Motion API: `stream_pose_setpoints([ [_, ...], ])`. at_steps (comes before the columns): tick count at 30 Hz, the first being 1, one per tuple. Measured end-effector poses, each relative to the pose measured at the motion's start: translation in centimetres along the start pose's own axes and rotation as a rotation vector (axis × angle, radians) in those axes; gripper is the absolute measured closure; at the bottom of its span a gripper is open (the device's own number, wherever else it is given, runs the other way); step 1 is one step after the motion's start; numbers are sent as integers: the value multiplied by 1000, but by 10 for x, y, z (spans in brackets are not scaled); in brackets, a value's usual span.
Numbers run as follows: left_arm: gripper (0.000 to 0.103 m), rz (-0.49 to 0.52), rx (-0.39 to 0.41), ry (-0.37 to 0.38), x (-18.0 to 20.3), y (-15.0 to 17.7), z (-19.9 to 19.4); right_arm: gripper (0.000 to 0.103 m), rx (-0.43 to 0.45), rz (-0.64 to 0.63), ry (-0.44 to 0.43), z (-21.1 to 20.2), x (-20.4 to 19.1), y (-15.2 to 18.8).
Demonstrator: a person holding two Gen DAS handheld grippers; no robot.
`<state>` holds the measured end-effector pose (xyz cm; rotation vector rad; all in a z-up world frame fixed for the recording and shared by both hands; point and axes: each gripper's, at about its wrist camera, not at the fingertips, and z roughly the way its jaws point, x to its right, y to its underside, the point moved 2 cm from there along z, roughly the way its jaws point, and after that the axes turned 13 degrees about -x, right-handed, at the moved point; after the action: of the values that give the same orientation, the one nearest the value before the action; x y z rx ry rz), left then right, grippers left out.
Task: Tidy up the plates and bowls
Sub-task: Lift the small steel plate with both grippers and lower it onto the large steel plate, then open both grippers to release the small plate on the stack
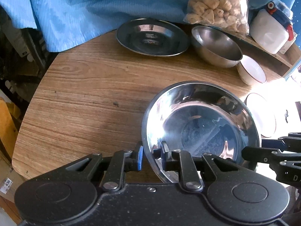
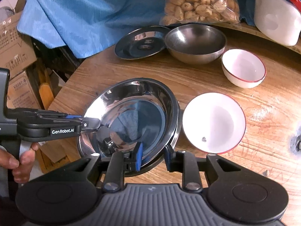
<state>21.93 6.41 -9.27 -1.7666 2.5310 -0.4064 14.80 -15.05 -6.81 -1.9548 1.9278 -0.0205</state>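
A shiny steel plate [image 1: 199, 124] [image 2: 131, 116] lies on a second steel plate whose rim [image 2: 176, 124] shows under its right side, at the near edge of the wooden table [image 1: 84, 94]. My left gripper [image 1: 151, 155] [image 2: 97, 125] straddles the top plate's left rim, with a small gap at the outer pad. My right gripper [image 2: 153, 157] [image 1: 244, 153] straddles the near right rim, one pad inside the plate and the other finger just clear of the edge. Another steel plate [image 1: 152, 37] and a steel bowl [image 1: 216, 45] sit at the back.
A small white bowl with a red rim [image 2: 243, 67] and a wider white bowl [image 2: 214, 122] stand right of the plates. Behind are a bag of snacks [image 1: 218, 5], a white container [image 1: 269, 32] and a blue cloth [image 1: 94, 9]. Cardboard boxes [image 2: 15, 41] stand off the table's left edge.
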Motion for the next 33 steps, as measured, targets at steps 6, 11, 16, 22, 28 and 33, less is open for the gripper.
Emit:
stream_pose_setpoints([
  [6, 53, -5, 31, -15, -2, -2, -6, 64, -17, -14, 15, 1, -1, -2],
  [11, 29, -2, 59, -32, -4, -7, -14, 60, -42, -27, 25, 1, -1, -2],
  [16, 16, 45, 92, -64, -2, -11, -18, 45, -28, -35, 2, -7, -2, -5],
  [22, 1, 87, 142, -103, -1, -23, -20, 32, 18, -23, 33, -16, -3, -12],
  [28, 1, 91, 146, -122, -4, -37, -19, 16, 59, 21, -54, -24, 1, -32],
  [33, 1, 99, 139, -136, -10, -45, -17, 2, 85, 60, -96, -19, 3, -50],
])
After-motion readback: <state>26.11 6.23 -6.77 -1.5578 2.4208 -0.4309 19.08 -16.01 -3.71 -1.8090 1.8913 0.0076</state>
